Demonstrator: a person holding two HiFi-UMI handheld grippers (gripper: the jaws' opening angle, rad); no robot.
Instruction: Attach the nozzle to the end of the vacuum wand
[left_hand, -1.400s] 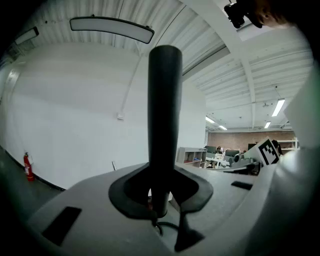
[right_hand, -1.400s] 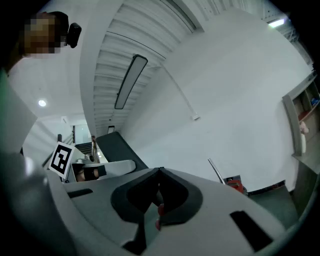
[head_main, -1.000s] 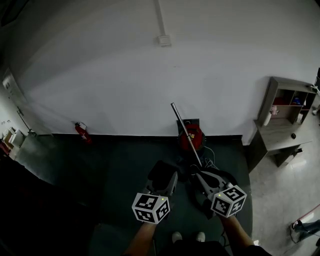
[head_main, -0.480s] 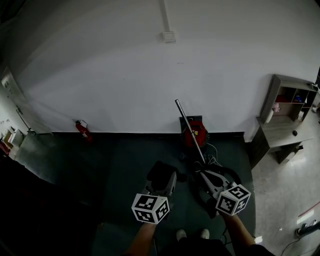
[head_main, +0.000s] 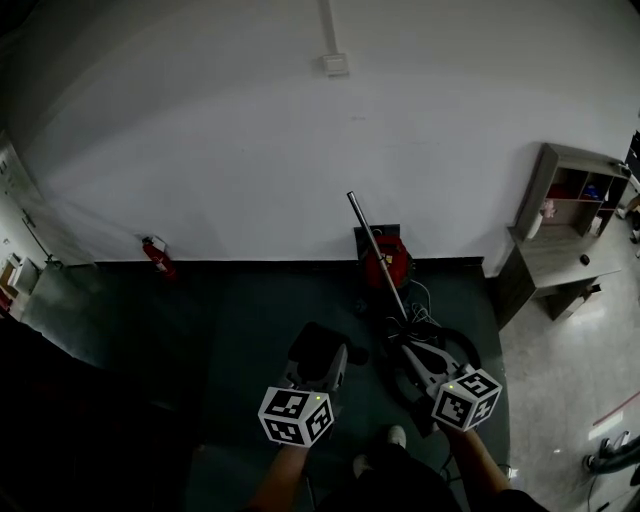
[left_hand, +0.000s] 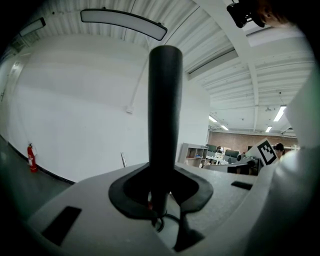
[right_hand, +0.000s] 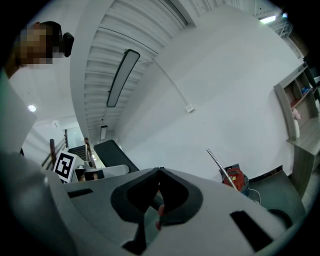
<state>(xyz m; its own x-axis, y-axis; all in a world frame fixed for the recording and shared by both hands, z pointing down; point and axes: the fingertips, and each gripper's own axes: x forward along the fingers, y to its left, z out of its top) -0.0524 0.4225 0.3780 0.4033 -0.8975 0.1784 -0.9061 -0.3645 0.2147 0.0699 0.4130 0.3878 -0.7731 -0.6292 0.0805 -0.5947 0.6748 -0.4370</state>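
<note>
A white wall (head_main: 200, 150) fills the upper half of the head view and a dark floor (head_main: 240, 320) the lower half. The floor is bare to the left of the vacuum. A pale wooden shelf unit (head_main: 560, 215) stands well apart at the right edge.

At centre, against the wall's foot, sits the red vacuum canister (head_main: 392, 262). The silver metal wand (head_main: 375, 250) crosses in front of it. Its long axis slants from lower right, where a black hose (head_main: 445, 345) coils, to a free end at upper left, bare against the wall.

The left gripper (head_main: 322, 368), at lower centre, is clamped on the black tubular nozzle (left_hand: 165, 115), which stands straight up out of its jaws. The wand lies up and to the right of the nozzle, well apart from it.

The right gripper (head_main: 408, 356) has its jaws together on nothing and sits just beside the wand's lower part, so it is the nearer hand. It looks best placed to steady the tube while the left brings the nozzle into line with that slant.

A small red fire extinguisher (head_main: 157, 257) stands by the wall at far left
</note>
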